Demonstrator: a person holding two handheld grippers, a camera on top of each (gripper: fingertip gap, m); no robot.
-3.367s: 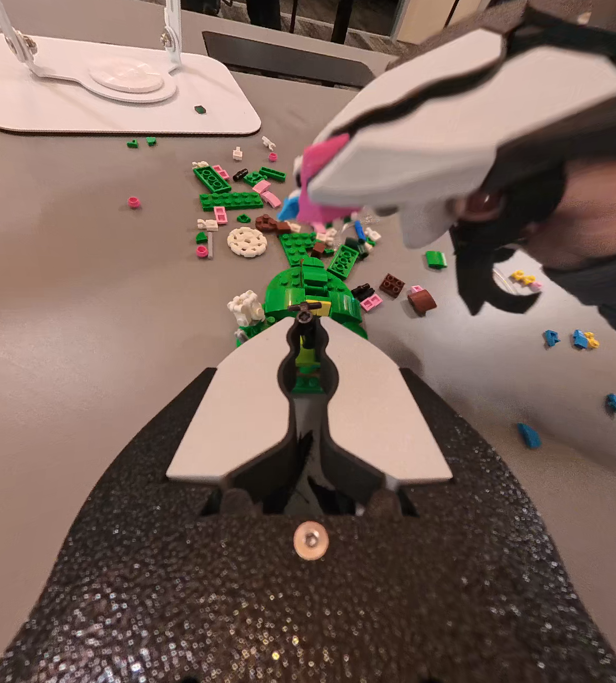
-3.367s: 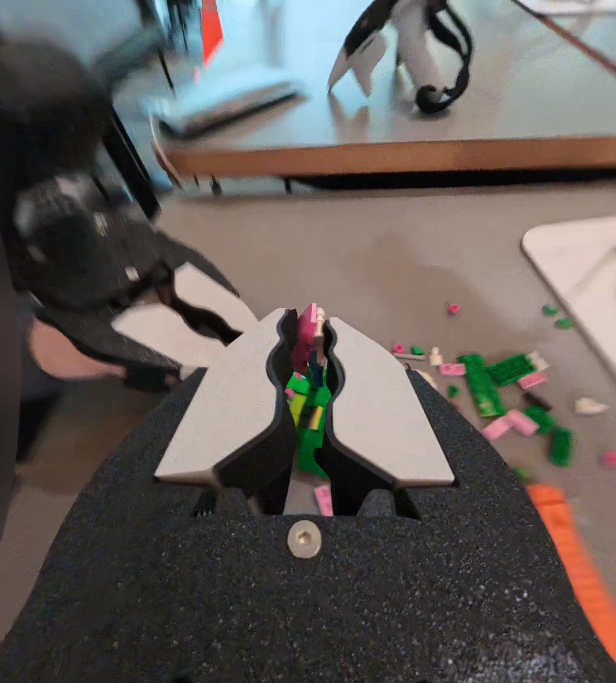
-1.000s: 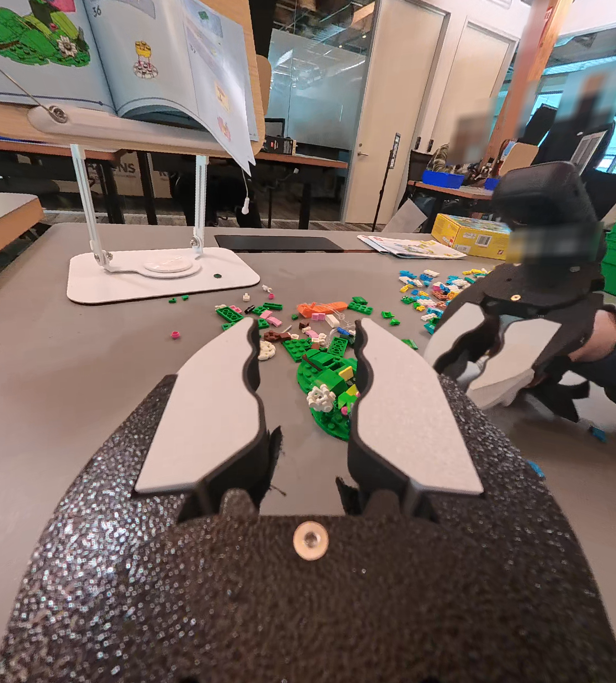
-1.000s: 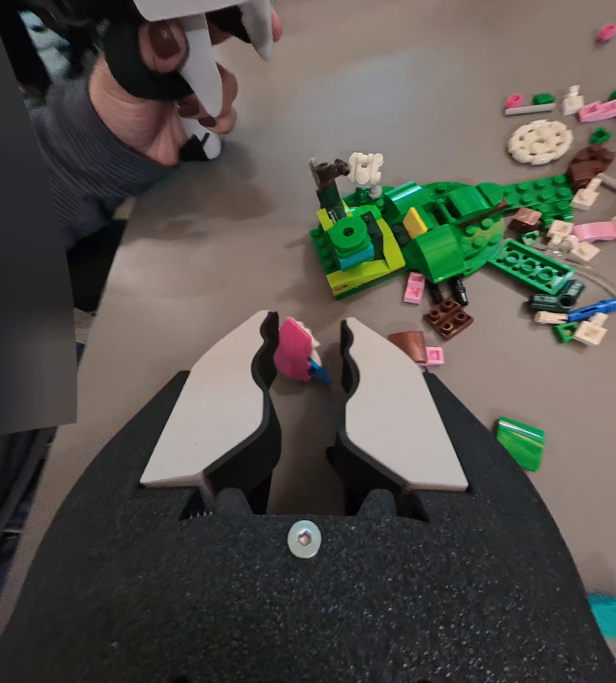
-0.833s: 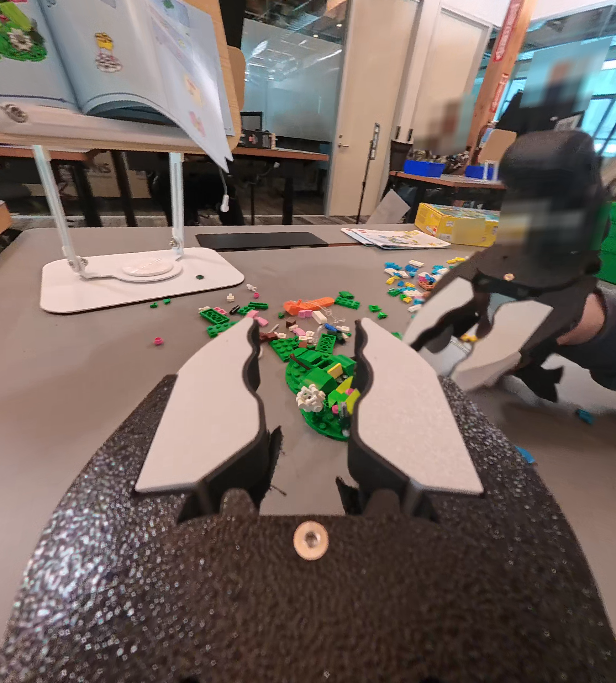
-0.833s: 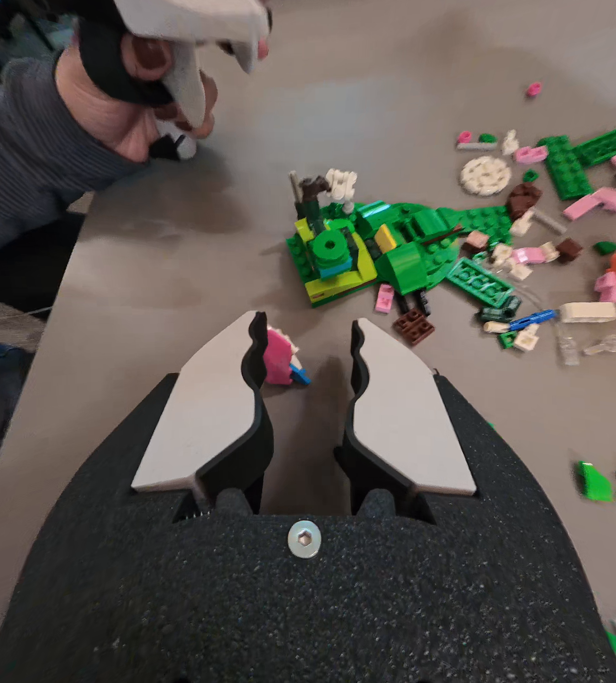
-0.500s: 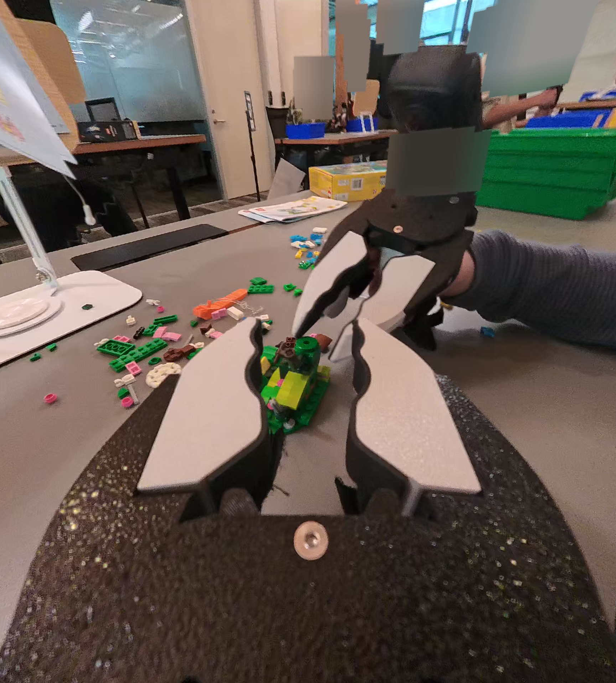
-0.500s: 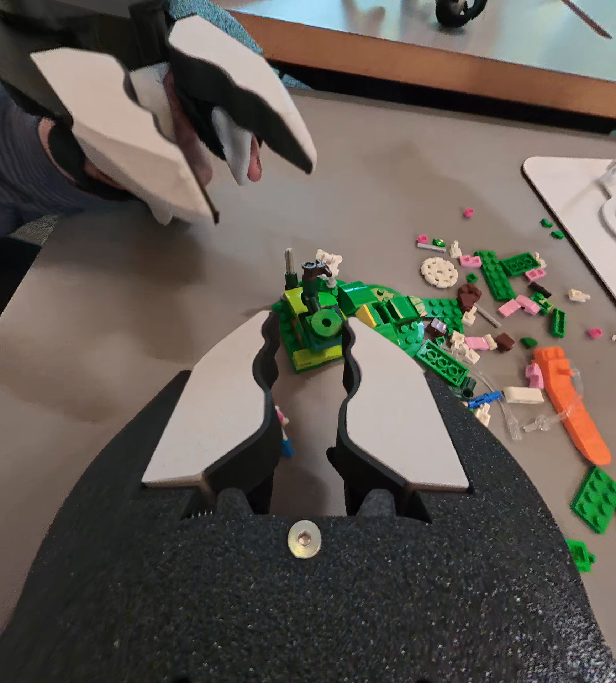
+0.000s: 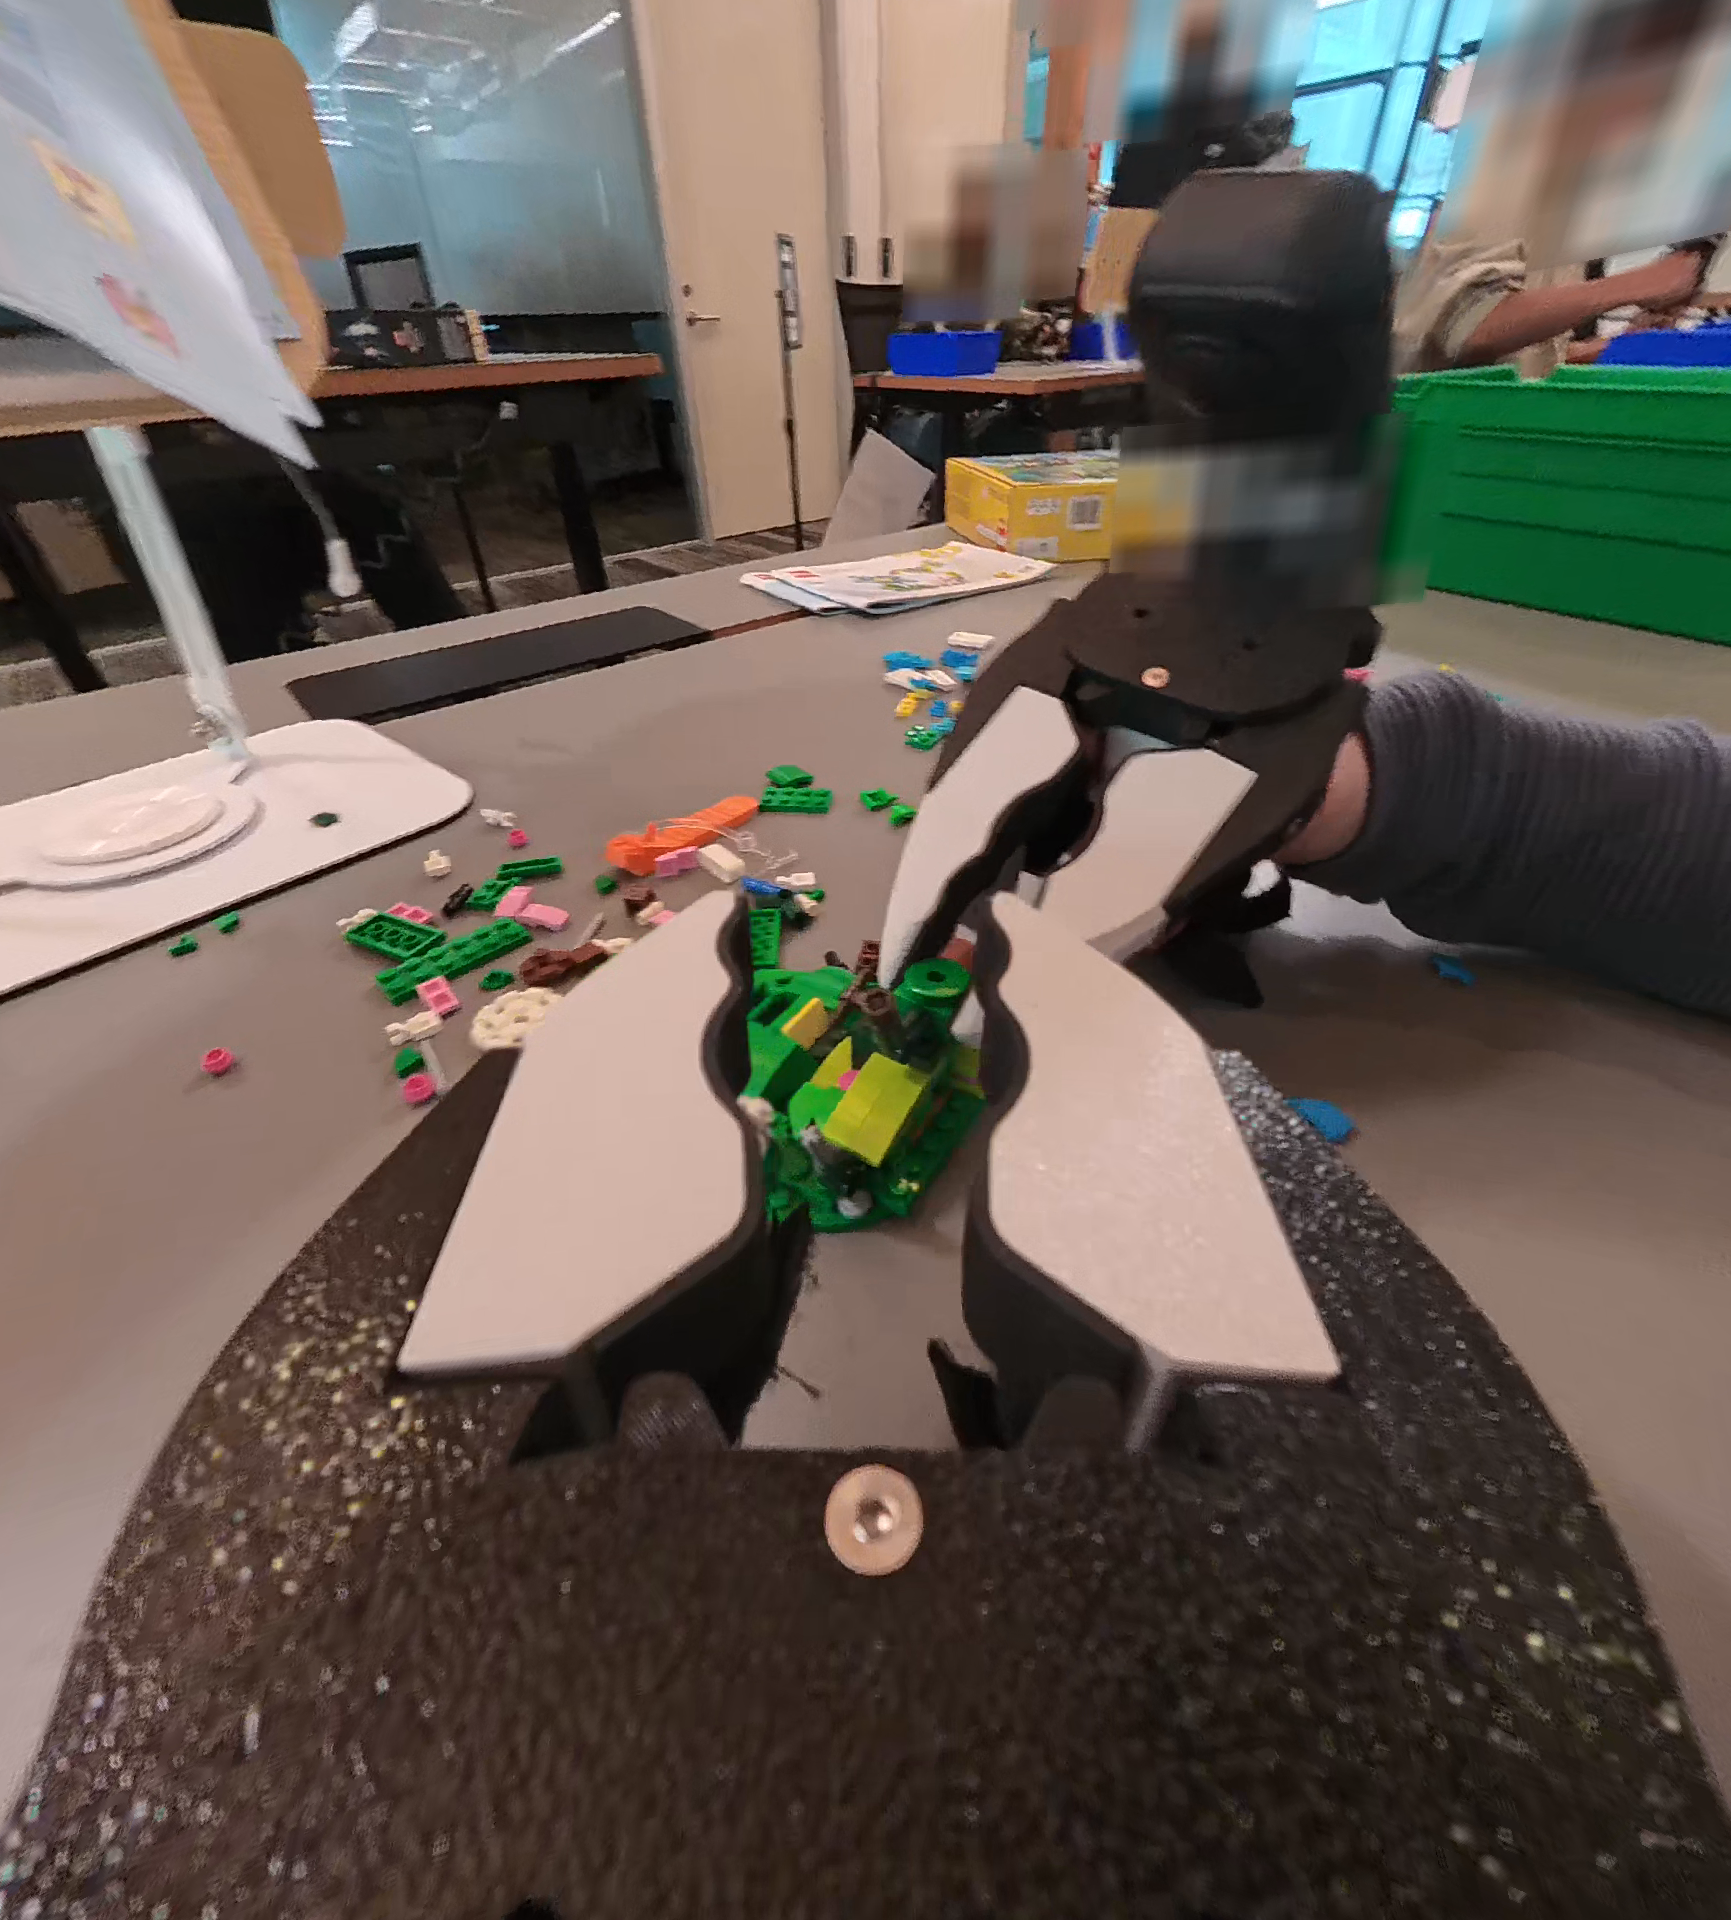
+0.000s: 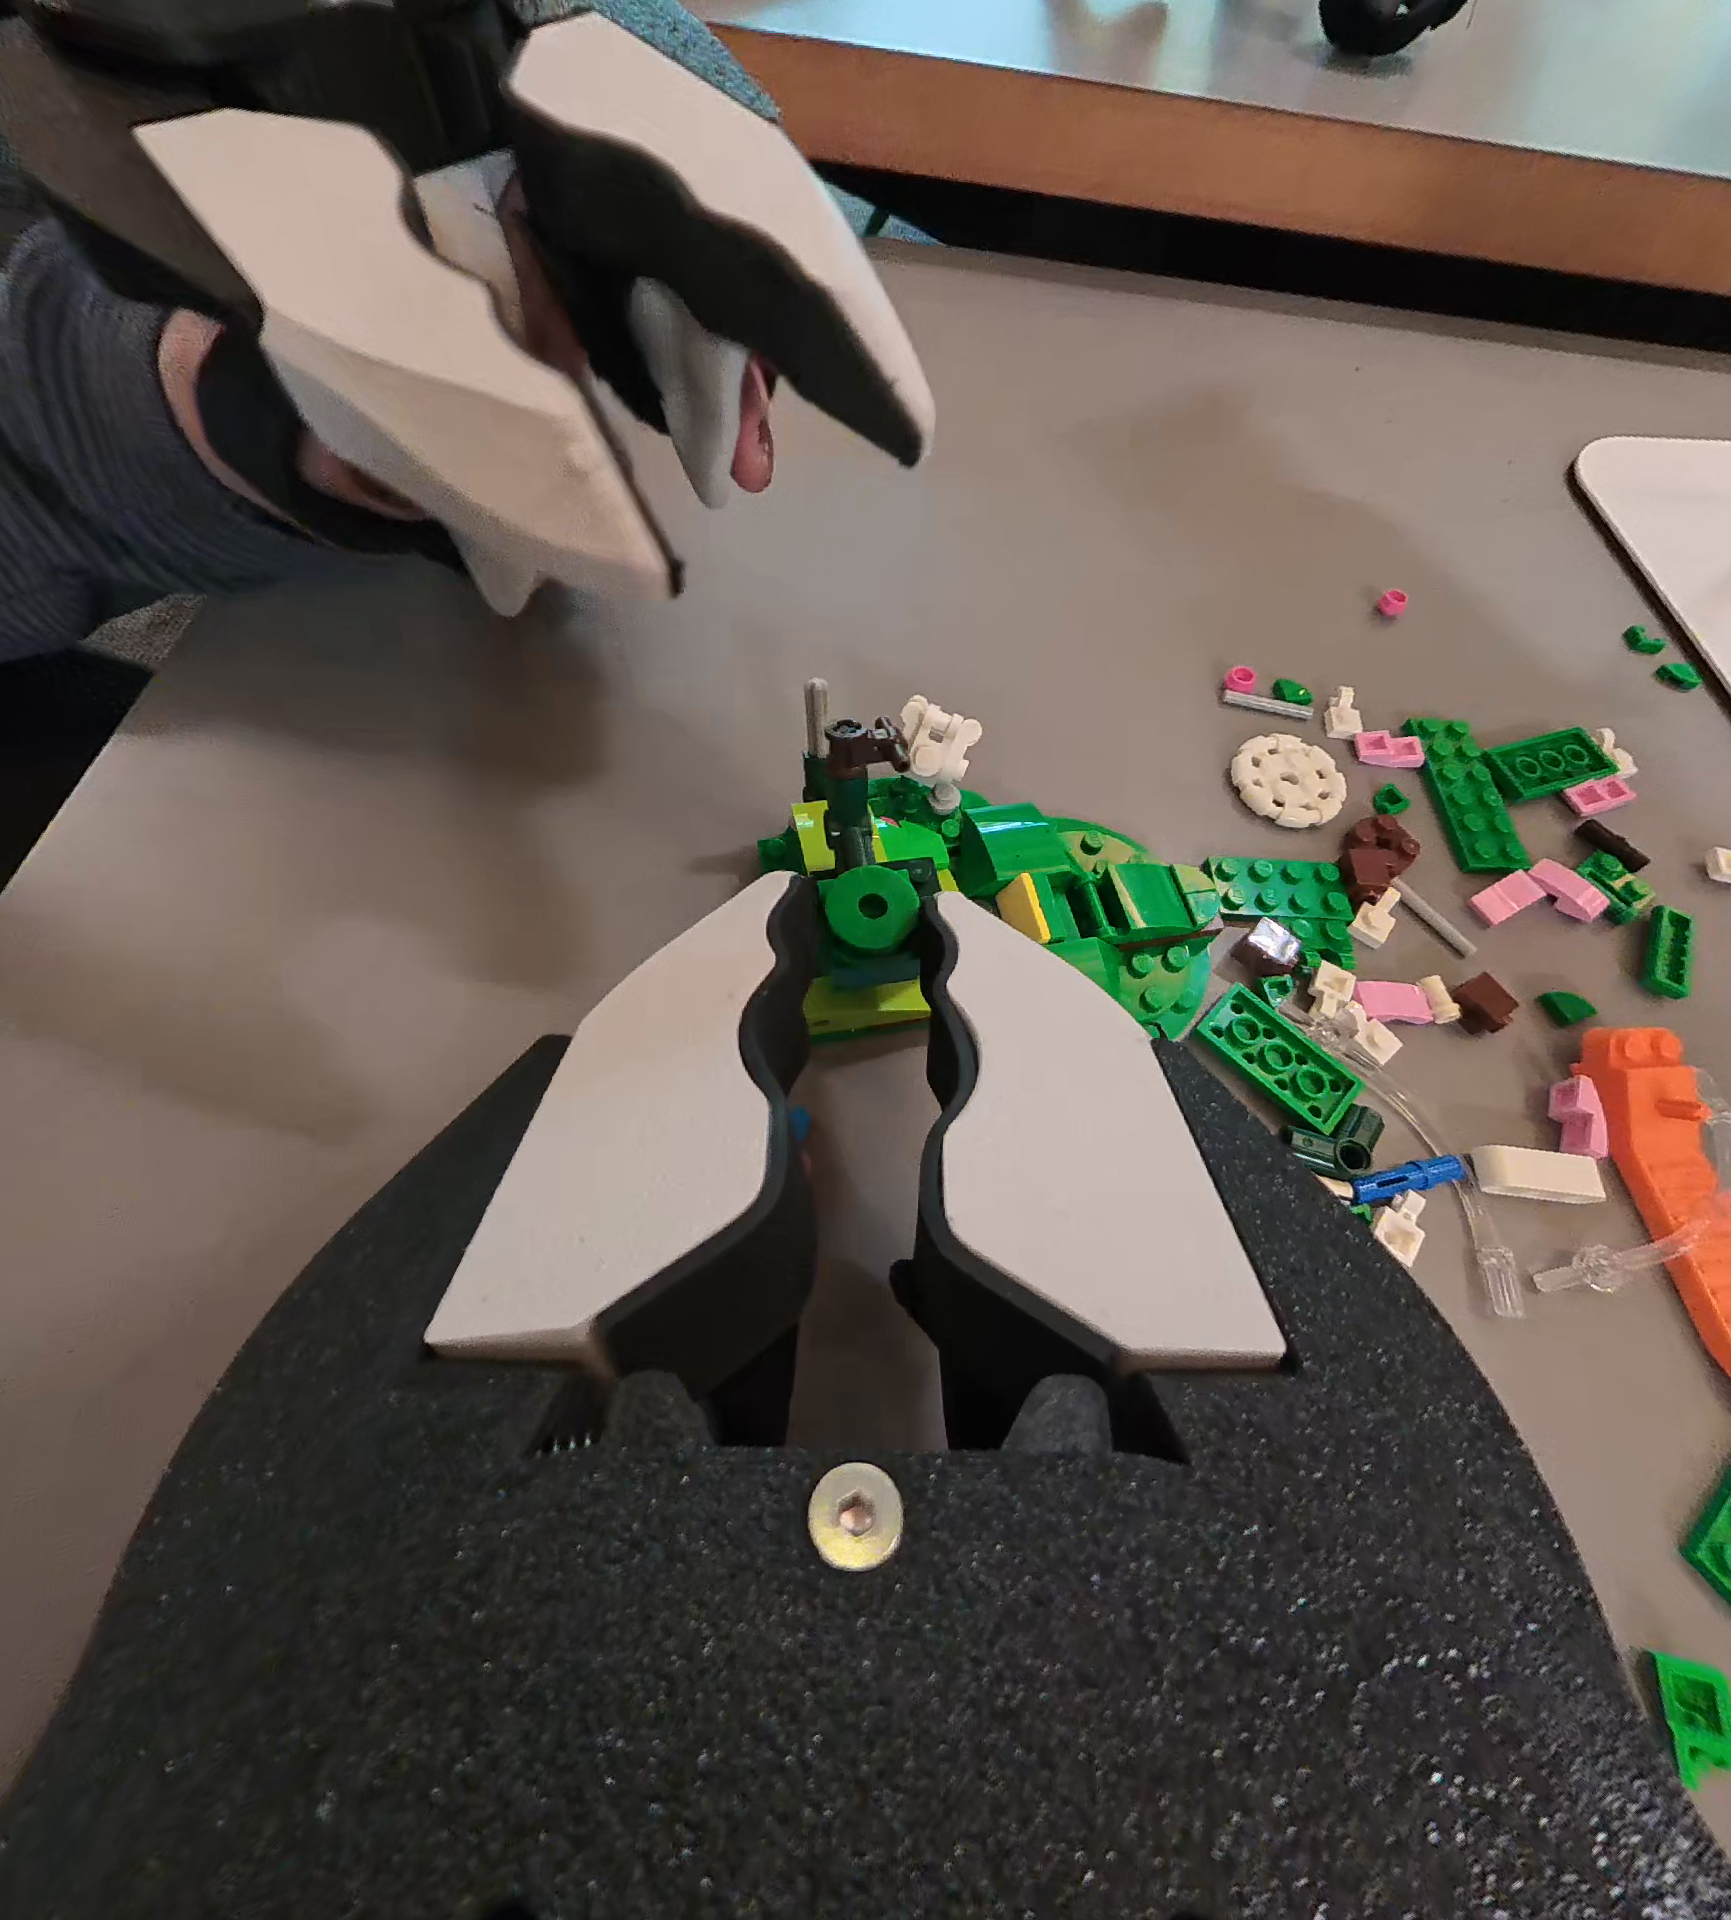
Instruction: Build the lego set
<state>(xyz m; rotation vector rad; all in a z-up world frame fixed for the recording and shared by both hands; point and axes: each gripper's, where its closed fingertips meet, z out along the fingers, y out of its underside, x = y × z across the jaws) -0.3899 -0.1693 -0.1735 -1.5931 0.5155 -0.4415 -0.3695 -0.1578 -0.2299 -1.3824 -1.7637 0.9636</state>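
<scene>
The half-built green plastic lego model (image 10: 996,904) stands on the grey table (image 10: 425,883) between both grippers. The right gripper (image 10: 866,914) has its jaws spread around the round green piece; the left gripper (image 9: 856,987) is spread too — empty. Many loose bricks (image 10: 1463,862) remain, so much building is left.

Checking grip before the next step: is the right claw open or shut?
Open. The right claw has a clear gap between its fingers, which flank the round green piece on the build without visibly clamping it.
</scene>
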